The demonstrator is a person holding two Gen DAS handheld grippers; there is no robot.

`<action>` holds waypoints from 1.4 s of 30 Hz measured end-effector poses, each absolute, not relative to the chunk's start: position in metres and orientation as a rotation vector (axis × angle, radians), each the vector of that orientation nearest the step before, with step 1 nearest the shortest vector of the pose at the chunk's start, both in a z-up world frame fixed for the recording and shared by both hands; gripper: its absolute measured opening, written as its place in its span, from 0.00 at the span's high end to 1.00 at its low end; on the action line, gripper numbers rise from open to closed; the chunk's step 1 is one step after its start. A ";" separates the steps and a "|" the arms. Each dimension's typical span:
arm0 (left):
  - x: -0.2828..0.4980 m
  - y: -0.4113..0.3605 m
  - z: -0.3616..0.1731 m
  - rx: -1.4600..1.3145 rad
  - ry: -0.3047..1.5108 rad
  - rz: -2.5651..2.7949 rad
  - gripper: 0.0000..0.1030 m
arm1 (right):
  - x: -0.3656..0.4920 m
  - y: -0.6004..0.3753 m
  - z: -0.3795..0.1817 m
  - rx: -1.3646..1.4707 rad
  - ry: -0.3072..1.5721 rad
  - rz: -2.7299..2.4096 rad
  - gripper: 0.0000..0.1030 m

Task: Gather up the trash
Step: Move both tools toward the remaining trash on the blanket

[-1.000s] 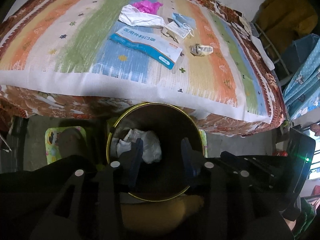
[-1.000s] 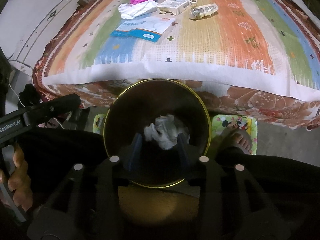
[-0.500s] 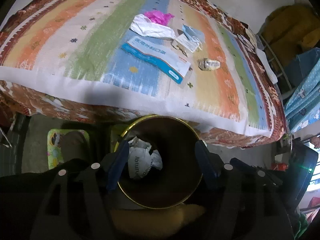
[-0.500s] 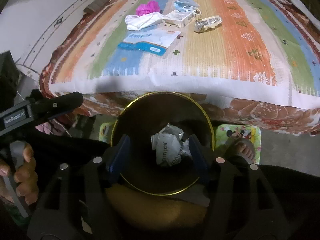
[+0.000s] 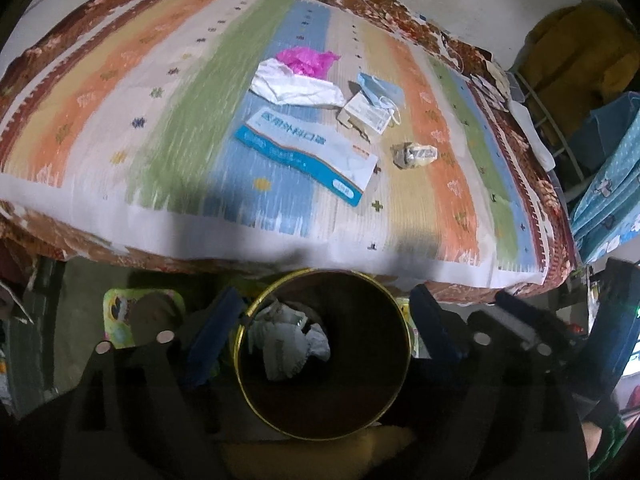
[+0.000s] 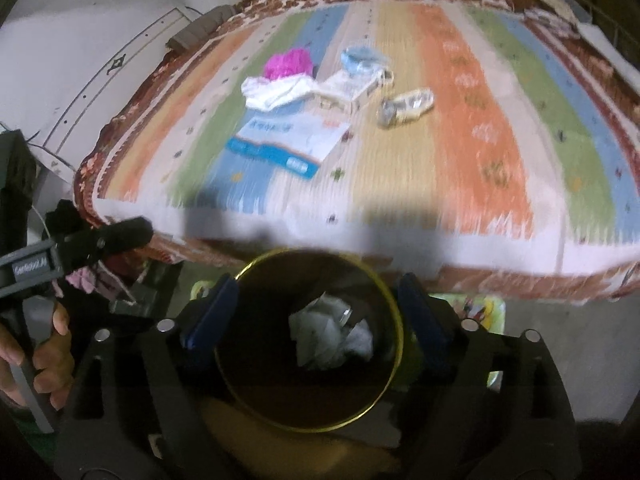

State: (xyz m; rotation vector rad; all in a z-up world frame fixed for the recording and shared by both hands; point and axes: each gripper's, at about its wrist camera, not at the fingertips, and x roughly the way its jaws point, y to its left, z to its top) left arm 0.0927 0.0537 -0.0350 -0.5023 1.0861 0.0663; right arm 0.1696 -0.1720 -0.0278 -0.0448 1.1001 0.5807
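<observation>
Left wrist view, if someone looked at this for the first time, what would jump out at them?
Probably the striped bedspread, filling the upper view, with litter near its middle: a pink plastic bag, a white wrapper and a blue-and-white mask packet. Below, the gold-rimmed bin sits between the open left gripper fingers, crumpled paper inside.

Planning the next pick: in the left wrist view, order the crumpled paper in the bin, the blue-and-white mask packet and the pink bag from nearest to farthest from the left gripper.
1. Crumpled paper, in the bin right between the open left gripper's fingers.
2. Blue-and-white mask packet, mid-bed, ahead.
3. Pink bag, farthest back, behind the white bag.
</observation>
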 end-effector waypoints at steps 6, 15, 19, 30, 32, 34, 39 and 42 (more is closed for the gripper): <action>0.110 0.062 -0.027 -0.440 1.068 0.106 0.06 | 0.202 -0.171 -0.013 -0.069 1.046 0.551 0.09; 0.141 0.091 -0.032 -0.488 1.110 0.173 0.06 | 0.247 -0.171 -0.016 -0.020 1.064 0.503 0.09; 0.162 0.101 -0.034 -0.463 1.113 0.191 0.06 | 0.264 -0.174 -0.014 0.007 1.047 0.464 0.09; 0.208 0.125 -0.053 -0.428 1.158 0.168 0.06 | 0.309 -0.177 -0.035 0.137 1.125 0.433 0.09; 0.215 0.127 -0.058 -0.374 1.166 0.176 0.06 | 0.319 -0.176 -0.041 0.167 1.146 0.426 0.09; 0.222 0.131 -0.064 -0.350 1.183 0.166 0.06 | 0.326 -0.175 -0.046 0.184 1.159 0.419 0.09; 0.238 0.145 -0.079 -0.367 1.212 0.147 0.06 | 0.346 -0.171 -0.060 0.195 1.177 0.389 0.09; 0.246 0.151 -0.087 -0.376 1.226 0.141 0.06 | 0.358 -0.169 -0.069 0.213 1.193 0.376 0.09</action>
